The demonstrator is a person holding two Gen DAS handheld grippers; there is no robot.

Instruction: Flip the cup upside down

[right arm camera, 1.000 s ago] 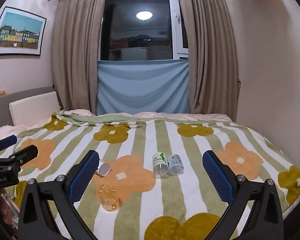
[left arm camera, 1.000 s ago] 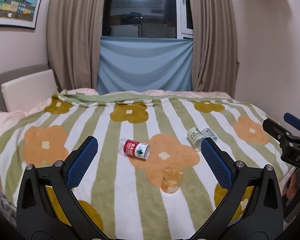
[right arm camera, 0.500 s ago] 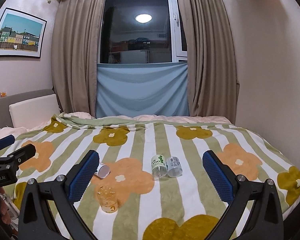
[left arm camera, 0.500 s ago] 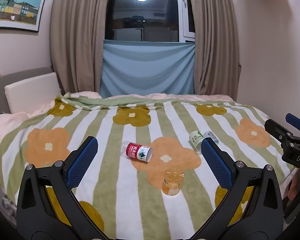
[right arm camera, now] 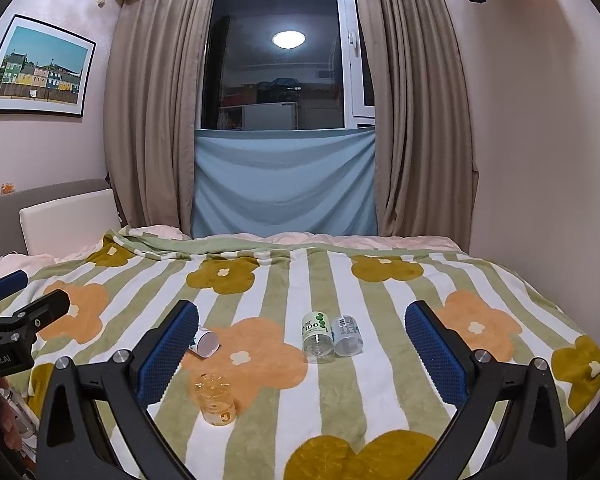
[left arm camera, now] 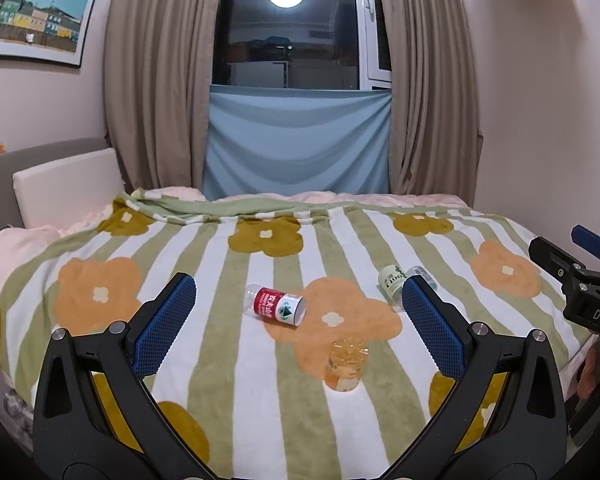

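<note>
A small clear cup [left arm camera: 346, 364] stands on the striped flower blanket [left arm camera: 228, 360], near the bed's front edge; it also shows in the right wrist view [right arm camera: 215, 398]. I cannot tell which end is up. My left gripper [left arm camera: 296, 320] is open and empty, held back from the cup, which sits low between its fingers. My right gripper [right arm camera: 302, 344] is open and empty, with the cup below its left finger [right arm camera: 168, 350].
A red-labelled bottle [left arm camera: 276, 306] lies on its side behind the cup. Two more bottles [right arm camera: 332, 336] lie side by side to the right. A pillow [left arm camera: 66, 184] and headboard are at the left, curtains and window behind, a wall at the right.
Both grippers have tilted up and drawn slightly back, so the bed and cup sit lower in both views. The cup and bottles have not moved.
</note>
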